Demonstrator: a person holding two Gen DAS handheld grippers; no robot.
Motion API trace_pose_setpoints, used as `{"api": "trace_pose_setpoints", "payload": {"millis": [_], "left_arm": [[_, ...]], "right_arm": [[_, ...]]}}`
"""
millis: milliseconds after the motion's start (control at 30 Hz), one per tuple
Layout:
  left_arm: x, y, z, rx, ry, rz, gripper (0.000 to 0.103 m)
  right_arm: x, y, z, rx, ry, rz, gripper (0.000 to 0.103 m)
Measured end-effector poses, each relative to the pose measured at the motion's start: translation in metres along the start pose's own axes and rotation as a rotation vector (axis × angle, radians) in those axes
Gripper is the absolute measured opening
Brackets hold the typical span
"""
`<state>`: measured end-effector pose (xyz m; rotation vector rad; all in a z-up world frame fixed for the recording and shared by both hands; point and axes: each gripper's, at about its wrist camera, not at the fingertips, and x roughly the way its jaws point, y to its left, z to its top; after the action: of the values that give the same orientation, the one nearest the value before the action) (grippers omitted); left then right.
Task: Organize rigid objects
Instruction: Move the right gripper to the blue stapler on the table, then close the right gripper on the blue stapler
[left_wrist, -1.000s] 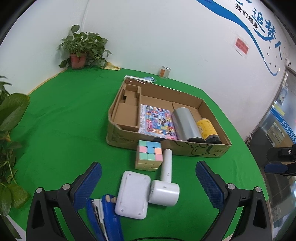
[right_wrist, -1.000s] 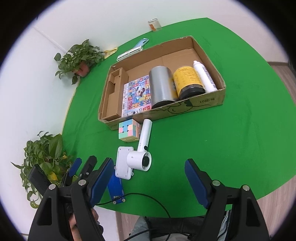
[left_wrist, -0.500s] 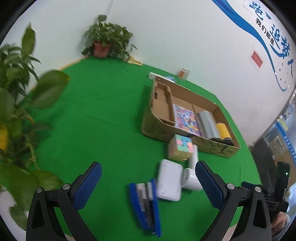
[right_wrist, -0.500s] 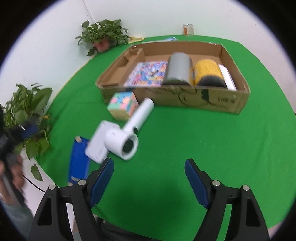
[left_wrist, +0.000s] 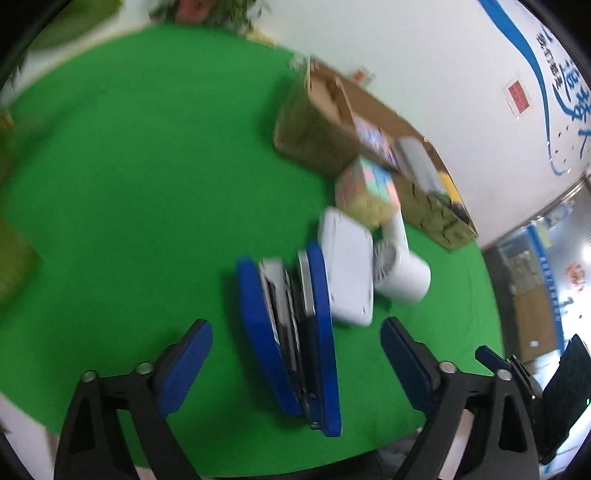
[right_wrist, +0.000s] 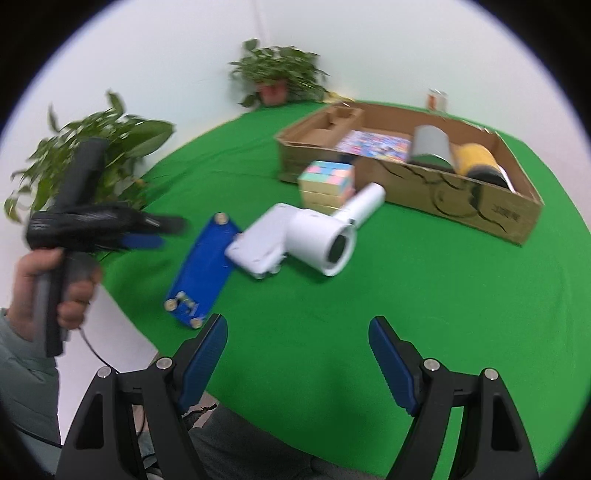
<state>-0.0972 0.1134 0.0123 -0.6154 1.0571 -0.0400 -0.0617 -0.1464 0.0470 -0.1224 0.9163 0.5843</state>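
Both grippers spread wide and empty above the green table.

Left wrist view: the left gripper (left_wrist: 295, 354) gapes over a blue stapler (left_wrist: 291, 339) lying beside a white box (left_wrist: 347, 273), fan (left_wrist: 402, 273) and cube (left_wrist: 369, 192). Right wrist view: the right gripper (right_wrist: 297, 350) hangs apart, holding nothing, short of the fan (right_wrist: 321, 236); the carton (right_wrist: 480, 206) holds cans beyond.

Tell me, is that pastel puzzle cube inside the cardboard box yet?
Not yet. The cube sits on the green table, just outside the cardboard box.
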Motion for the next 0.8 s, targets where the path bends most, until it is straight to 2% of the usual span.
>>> {"api": "trace_pose_setpoints", "payload": {"millis": [100,200,267,333,533,733,767,800], "left_arm": [[0.020,0.002,-0.009,-0.015,0.056,-0.050,0.077],[0.022,-0.006,-0.014,0.012,0.039,-0.012,0.076],[0.023,-0.010,-0.017,0.030,0.042,0.019,0.063],[0.025,-0.015,-0.022,0.036,0.062,0.003,0.058],[0.045,-0.047,-0.028,0.061,0.085,-0.040,0.058],[0.054,-0.055,-0.027,0.036,0.109,-0.103,0.058],[0.054,-0.053,-0.026,0.031,0.111,-0.110,0.059],[0.053,-0.051,-0.026,0.022,0.107,-0.122,0.061]], "right_arm": [[0.003,0.011,-0.004,-0.036,-0.001,0.017,0.079],[0.009,0.020,-0.010,-0.064,0.021,0.029,0.079],[0.012,0.022,-0.013,-0.068,0.023,0.030,0.079],[0.013,0.020,-0.016,-0.052,0.026,0.037,0.079],[0.017,0.012,-0.022,-0.028,0.036,0.047,0.076],[0.020,0.002,-0.023,-0.039,0.022,0.006,0.076],[0.022,0.001,-0.023,-0.042,0.023,0.005,0.072],[0.025,0.002,-0.022,-0.048,0.029,0.008,0.063]]}}
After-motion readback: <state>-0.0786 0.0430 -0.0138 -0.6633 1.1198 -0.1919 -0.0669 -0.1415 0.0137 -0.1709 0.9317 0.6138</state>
